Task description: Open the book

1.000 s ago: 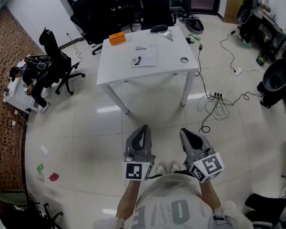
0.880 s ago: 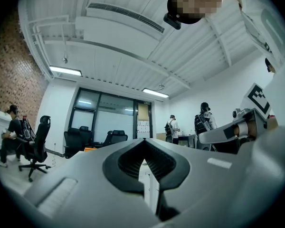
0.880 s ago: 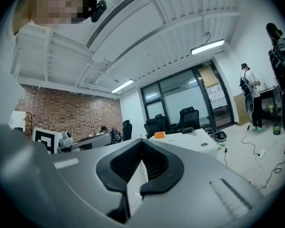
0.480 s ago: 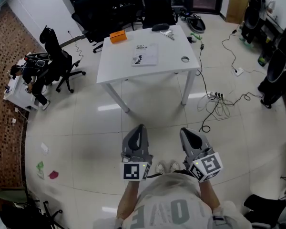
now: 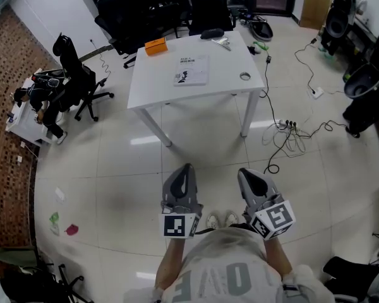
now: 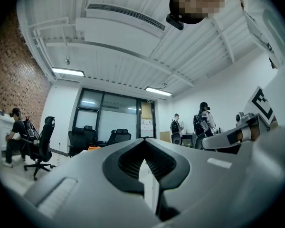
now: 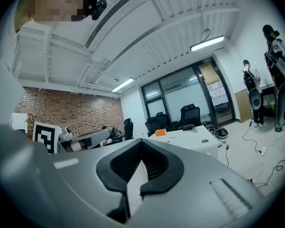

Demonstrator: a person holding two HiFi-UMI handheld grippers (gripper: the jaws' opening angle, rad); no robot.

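A closed book [image 5: 191, 72] with a pale cover lies flat on the white table [image 5: 151, 87], well ahead of me across the tiled floor. I hold both grippers close to my body, far short of the table. My left gripper [image 5: 187, 169] is shut with nothing in it, and my right gripper [image 5: 244, 173] is shut and empty too. In the left gripper view the jaws [image 6: 144, 156] meet tip to tip. The right gripper view shows its gripper [image 7: 141, 156] shut the same way, with the white table [image 7: 190, 137] beyond.
On the table also sit an orange box [image 5: 155, 47], a dark object [image 5: 211, 35] and a small ring-shaped item [image 5: 244, 77]. Black office chairs [image 5: 145, 8] crowd behind the table, another chair [image 5: 72, 74] stands left. Cables [image 5: 287, 134] trail on the floor at right. People stand at the far right.
Both grippers have held their place. The person at the right edge of the room has shifted, and the view has drifted slightly.
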